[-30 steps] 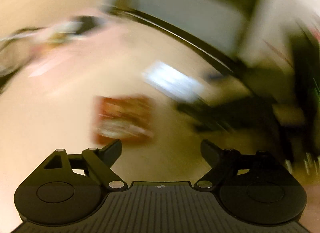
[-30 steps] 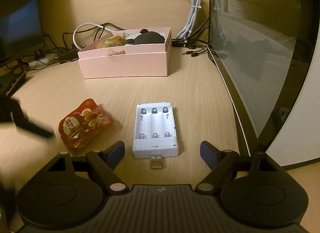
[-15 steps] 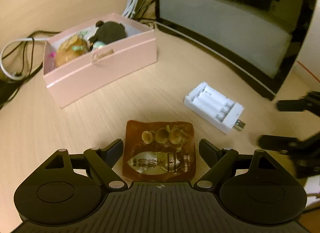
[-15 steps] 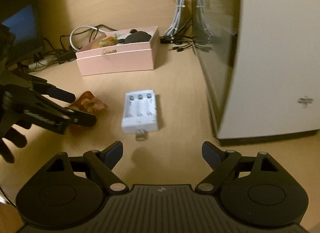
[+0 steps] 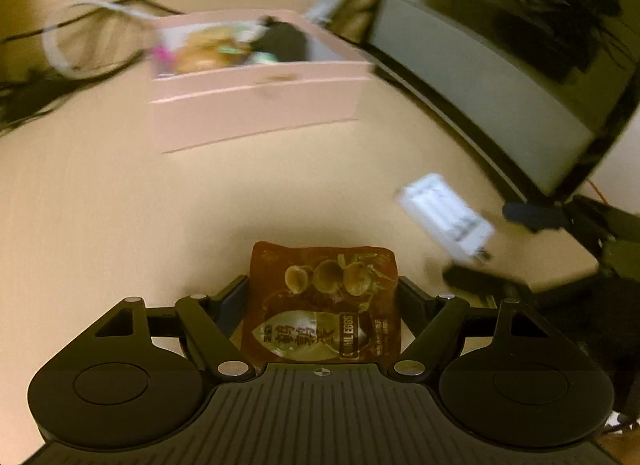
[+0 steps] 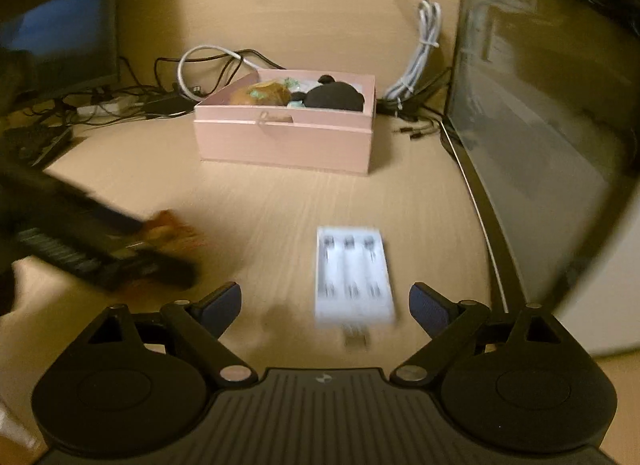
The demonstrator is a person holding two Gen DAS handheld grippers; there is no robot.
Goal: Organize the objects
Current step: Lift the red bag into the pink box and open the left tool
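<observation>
Between your left gripper's point(image 5: 322, 293) jaws: one brown quail-egg snack pouch point(image 5: 322, 309), lying flat on the desk point(image 5: 120, 217). These jaws have just been closing in and flank the pouch's two sides; whether the pads press it, you cannot tell.

Right of the pouch: one white battery charger point(image 6: 354, 273), slots up, plug end toward you. Your right gripper point(image 6: 325, 301) sits over it, jaws spread wide after just opening, the charger partly between them and untouched.

Beyond the pouch: one pink box point(image 6: 286, 137), open-topped, holding a brown item, a black item and small bits, blurred.

Behind the box: white cable point(image 6: 420, 61) and dark cords.

Right of the box: curved monitor point(image 6: 532, 137).
</observation>
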